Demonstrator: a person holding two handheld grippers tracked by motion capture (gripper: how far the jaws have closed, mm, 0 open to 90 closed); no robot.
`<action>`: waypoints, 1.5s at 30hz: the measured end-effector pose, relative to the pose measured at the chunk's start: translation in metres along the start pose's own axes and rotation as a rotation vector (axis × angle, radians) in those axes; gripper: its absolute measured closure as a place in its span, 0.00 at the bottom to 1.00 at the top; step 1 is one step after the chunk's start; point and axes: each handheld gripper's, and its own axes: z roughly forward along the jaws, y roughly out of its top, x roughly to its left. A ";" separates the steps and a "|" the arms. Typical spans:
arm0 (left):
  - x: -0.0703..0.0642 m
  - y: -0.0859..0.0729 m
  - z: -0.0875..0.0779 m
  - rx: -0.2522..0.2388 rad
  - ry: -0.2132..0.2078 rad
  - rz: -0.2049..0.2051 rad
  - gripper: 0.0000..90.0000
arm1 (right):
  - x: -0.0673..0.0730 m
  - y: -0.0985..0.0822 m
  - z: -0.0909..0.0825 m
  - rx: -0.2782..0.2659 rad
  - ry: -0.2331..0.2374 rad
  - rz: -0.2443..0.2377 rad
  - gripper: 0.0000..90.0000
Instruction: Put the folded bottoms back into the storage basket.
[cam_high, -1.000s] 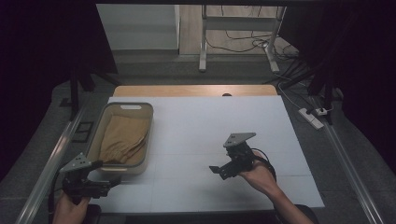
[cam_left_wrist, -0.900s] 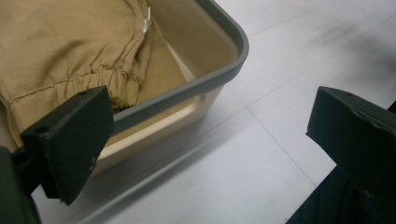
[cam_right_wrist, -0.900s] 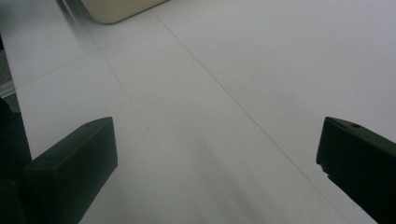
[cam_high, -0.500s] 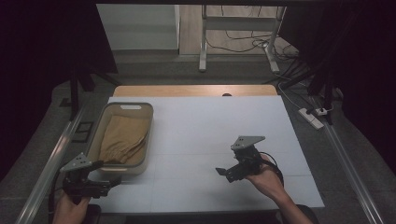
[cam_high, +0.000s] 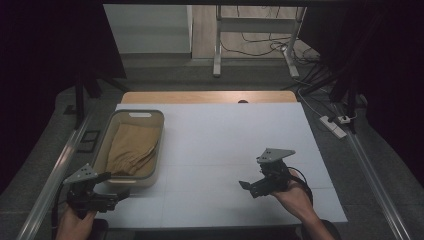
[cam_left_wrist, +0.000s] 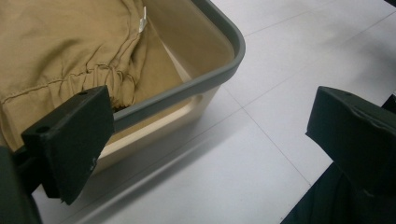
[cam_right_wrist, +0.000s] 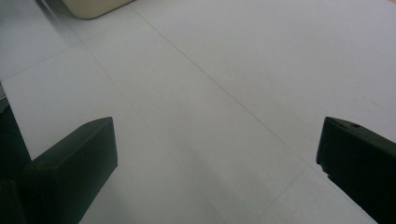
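Hands enter from the near edge of the white tiled surface (cam_high: 225, 150), each holding a black two-jaw gripper. The left gripper (cam_high: 112, 195) hovers at the near left corner, just in front of the near short wall of a beige rectangular plastic basket with a grey rim (cam_high: 107, 142). In the left gripper view its fingers (cam_left_wrist: 70, 140) stand wide apart and hold nothing, with the basket's near right corner (cam_left_wrist: 224, 60) between them and farther off.

The right gripper (cam_high: 248, 186) hangs over bare surface at the near right, well apart from the basket. Its fingers (cam_right_wrist: 74, 154) are also spread wide and empty, with only white tiles between them.

Compared with a second ago, the right gripper has drifted nearer to the person and a little to the right, away from the middle of the surface, while the left has barely moved. That reads as both hands pulling back to a waiting stance; my judgement is that the cloth has been placed and the work is at or near its end, though a fresh reach for the basket cannot be ruled out.

Inside the basket lies a folded tan cotton garment with a gathered elastic hem (cam_high: 131, 150), filling most of the floor. The gathered hem (cam_left_wrist: 93, 77) lies toward the near end. The basket's long axis runs from near to far, leaning slightly right at the far end, and the garment lies along it. Beyond the white surface runs a strip of bare wood.
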 end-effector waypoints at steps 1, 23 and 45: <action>0.000 0.000 0.000 0.000 0.000 0.000 0.02 | 0.000 -0.001 -0.001 -0.001 -0.003 0.002 0.00; 0.000 0.000 0.000 0.000 -0.001 -0.003 0.02 | -0.005 -0.023 -0.024 0.002 -0.048 0.065 0.00; 0.000 0.000 0.001 0.003 0.008 -0.008 0.02 | -0.011 -0.052 -0.049 0.003 -0.085 0.149 0.00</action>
